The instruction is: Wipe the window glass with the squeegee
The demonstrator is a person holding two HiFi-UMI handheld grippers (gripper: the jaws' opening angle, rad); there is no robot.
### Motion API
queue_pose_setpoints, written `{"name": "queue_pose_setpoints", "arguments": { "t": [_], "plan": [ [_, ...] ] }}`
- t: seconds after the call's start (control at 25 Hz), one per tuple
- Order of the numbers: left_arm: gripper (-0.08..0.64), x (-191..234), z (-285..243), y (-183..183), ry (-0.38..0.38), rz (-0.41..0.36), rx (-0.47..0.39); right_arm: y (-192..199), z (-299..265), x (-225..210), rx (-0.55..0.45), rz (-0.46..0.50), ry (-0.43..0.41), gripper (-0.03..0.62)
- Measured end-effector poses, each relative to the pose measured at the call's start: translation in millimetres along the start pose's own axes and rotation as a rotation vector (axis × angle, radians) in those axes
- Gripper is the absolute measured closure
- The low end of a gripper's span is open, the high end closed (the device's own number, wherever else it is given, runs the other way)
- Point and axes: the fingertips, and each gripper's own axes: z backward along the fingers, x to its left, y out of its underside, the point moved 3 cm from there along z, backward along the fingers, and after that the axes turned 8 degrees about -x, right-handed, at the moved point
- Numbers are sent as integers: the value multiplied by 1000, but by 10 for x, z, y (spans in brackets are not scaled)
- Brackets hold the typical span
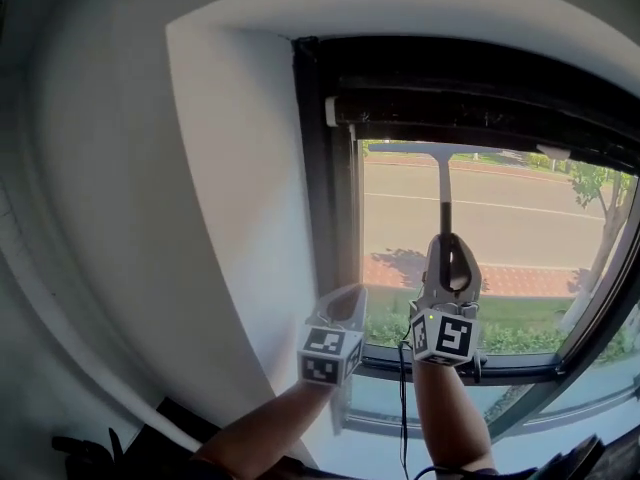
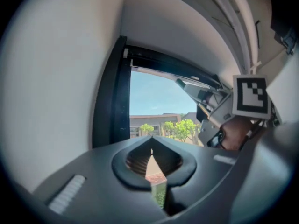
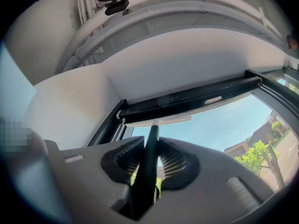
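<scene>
Window glass (image 1: 500, 223) behind; right tool (image 3: 151, 149) grips squeegee (image 1: 445, 183); left tool (image 2: 152, 154) closed, empty.

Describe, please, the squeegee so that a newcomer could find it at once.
Start at the black-framed window set in the white wall. Against the top of its glass lies a pale horizontal blade on a slim dark handle: the squeegee. It is the only thing standing up from the right gripper, whose jaws clamp the handle; the left gripper holds nothing.
</scene>
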Motion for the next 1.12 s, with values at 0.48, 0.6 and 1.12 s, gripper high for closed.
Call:
{"name": "queue_pose_setpoints", "arguments": {
  "t": [0.48,0.6,1.12],
  "plan": [
    [555,208,62,-300,-30,20,-41,206,-358,171,22,22,27,489],
    [555,197,81,-281,-26,18,-38,240,-284,174,48,23,22,489],
    [555,-36,205,49,12,37,9,523,286,183,177,41,-1,489]
  ]
}}
